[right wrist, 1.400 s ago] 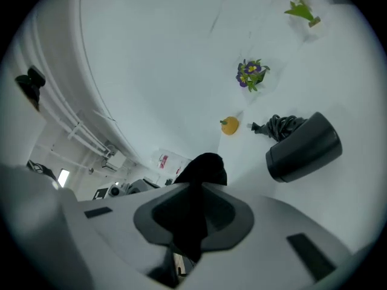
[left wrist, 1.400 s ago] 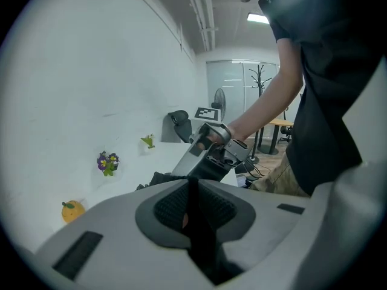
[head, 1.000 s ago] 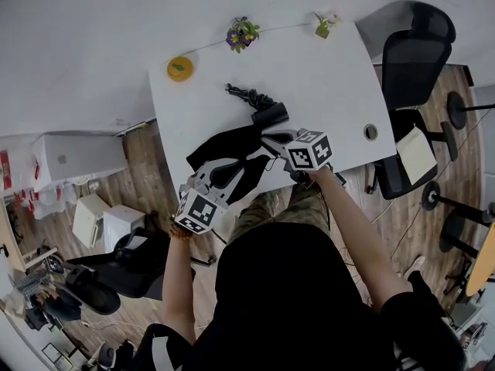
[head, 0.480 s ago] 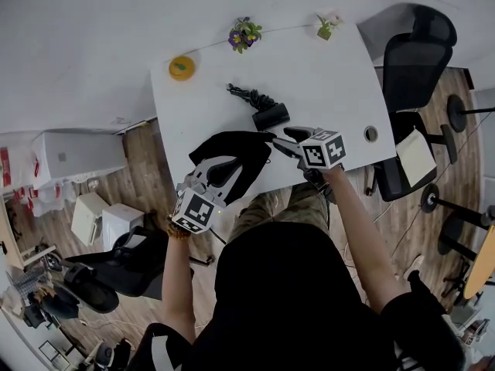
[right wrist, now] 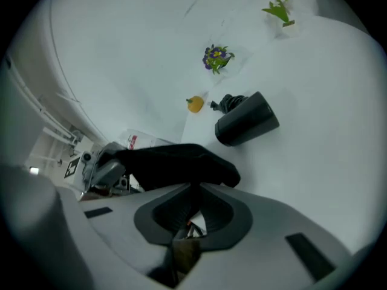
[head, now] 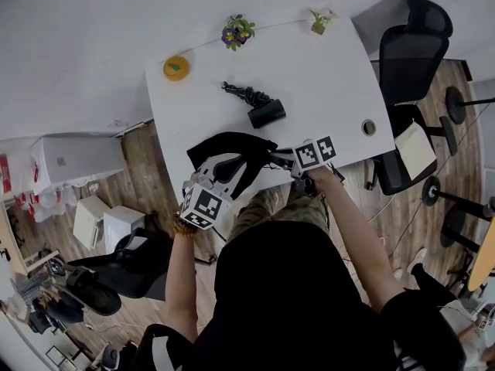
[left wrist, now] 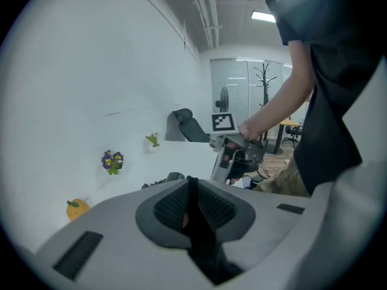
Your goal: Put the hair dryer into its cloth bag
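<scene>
The black cloth bag (head: 230, 149) lies near the table's front edge. My left gripper (head: 219, 168) is shut on its near left edge; black fabric (left wrist: 197, 234) runs between the pads. My right gripper (head: 274, 158) is at the bag's right edge. Its jaws have just been closing and the bag's rim (right wrist: 178, 165) sits between them at the tips (right wrist: 195, 189). The black hair dryer (head: 266, 114) lies on its side behind the bag with its cord (head: 240, 93) bunched beyond it. The hair dryer (right wrist: 247, 120) is apart from both grippers.
On the white table (head: 325, 83) stand an orange ornament (head: 176, 68), a purple flower pot (head: 237, 32) and a small green plant (head: 321, 22) along the far edge. A black office chair (head: 411, 52) stands at the right. White boxes (head: 104, 222) sit on the floor, left.
The right gripper swung away to the right, then came back lower to the bag's right edge, rolled over. The bag now lies wider spread. The left gripper kept its hold in place.
</scene>
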